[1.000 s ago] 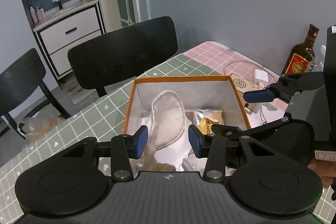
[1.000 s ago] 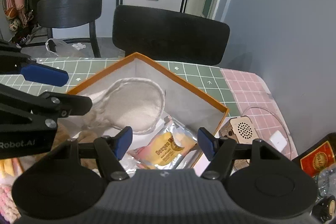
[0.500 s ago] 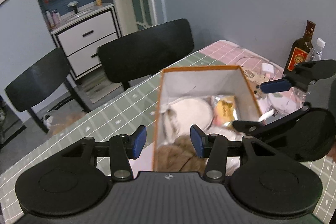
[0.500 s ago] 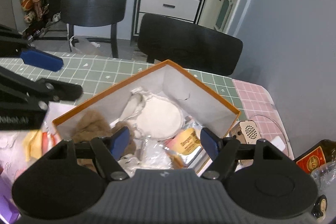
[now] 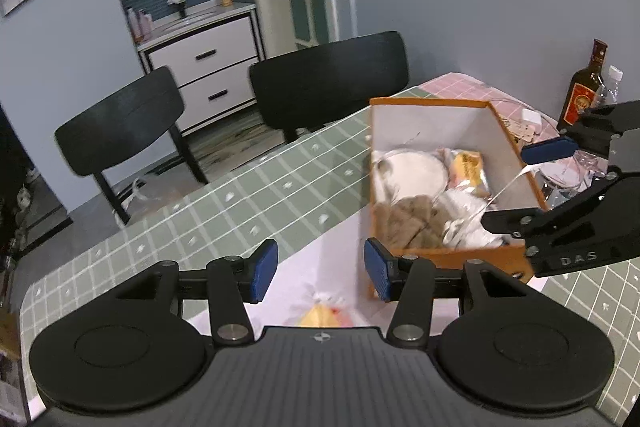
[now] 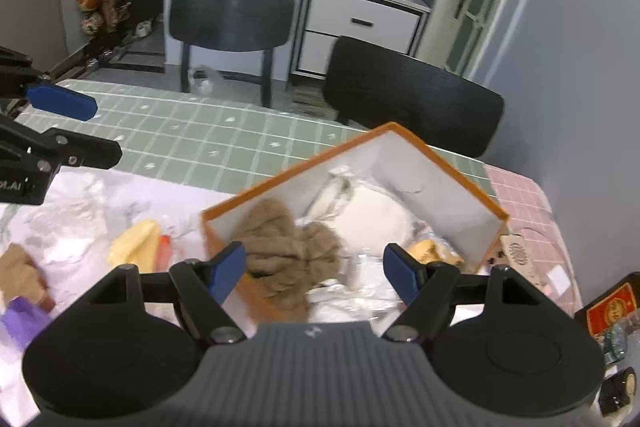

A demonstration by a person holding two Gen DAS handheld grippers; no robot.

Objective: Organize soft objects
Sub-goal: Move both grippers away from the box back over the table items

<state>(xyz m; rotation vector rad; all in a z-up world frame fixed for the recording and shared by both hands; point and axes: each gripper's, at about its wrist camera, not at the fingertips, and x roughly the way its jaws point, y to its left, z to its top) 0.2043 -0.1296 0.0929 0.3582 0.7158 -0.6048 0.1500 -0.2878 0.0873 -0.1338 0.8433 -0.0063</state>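
Observation:
An orange box (image 5: 448, 261) (image 6: 448, 163) with white inside walls stands on the table. It holds a brown fuzzy cloth (image 5: 404, 219) (image 6: 288, 255), a white round pad (image 5: 412, 171) (image 6: 372, 215), a yellow snack packet (image 5: 466, 167) (image 6: 430, 251) and crinkled plastic. My left gripper (image 5: 318, 277) is open and empty, left of the box, above a white cloth with a yellow soft item (image 5: 320, 317) (image 6: 134, 245). My right gripper (image 6: 314, 273) is open and empty over the box's near corner.
Two black chairs (image 5: 328, 83) (image 5: 120, 123) stand at the table's far side. A brown bottle (image 5: 584, 91), a water bottle and a white charger with cable sit right of the box. A purple item (image 6: 24, 319) and brown cloth (image 6: 20, 267) lie at the left.
Both grippers have pulled back and up from inside the box. The left one has swung left, off the box. More of the table and the box's contents show.

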